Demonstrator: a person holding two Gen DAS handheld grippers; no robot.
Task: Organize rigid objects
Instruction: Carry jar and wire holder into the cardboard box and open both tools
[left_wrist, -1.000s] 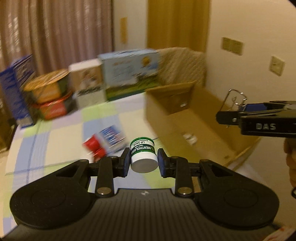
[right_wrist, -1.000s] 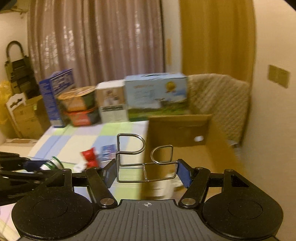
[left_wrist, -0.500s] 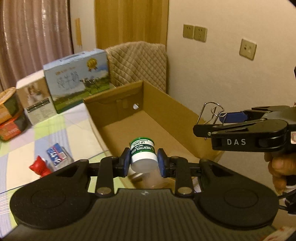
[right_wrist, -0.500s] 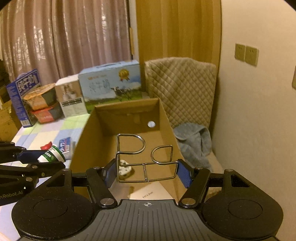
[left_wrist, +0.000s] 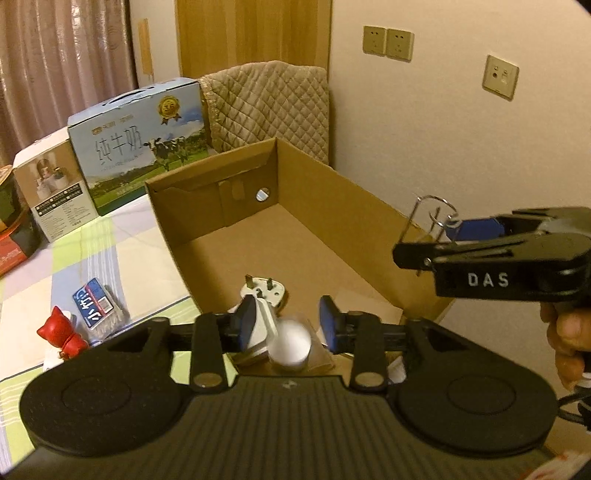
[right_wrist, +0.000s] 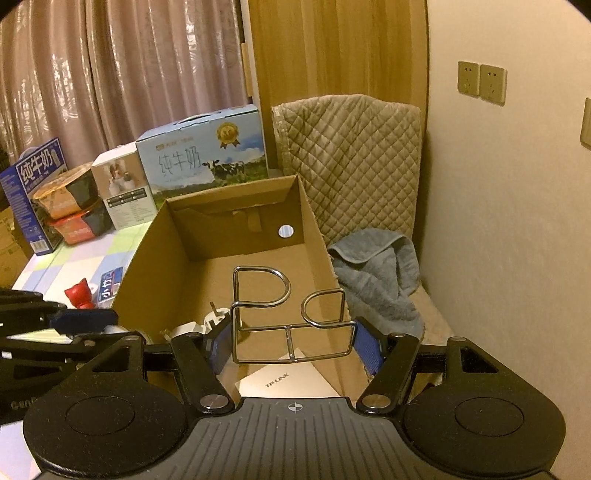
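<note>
Beige wall behind; my left gripper (left_wrist: 290, 320) was opening, dropping the white jar (left_wrist: 289, 344) into the cardboard box (left_wrist: 347, 184); right gripper (right_wrist: 293, 341), at 3 o'clock, clenched the wire puzzle (right_wrist: 288, 314), to release next over the box.

Plug (left_wrist: 263, 293) inside cardboard box (left_wrist: 369, 206)

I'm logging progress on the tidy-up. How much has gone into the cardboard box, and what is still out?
Done: a white plug and a TP-LINK booklet lie in the cardboard box. In hand: the left gripper is opening, the white jar loose between its pads over the box; the right gripper holds the wire puzzle. Left: the red figurine and blue packet on the table.
</note>
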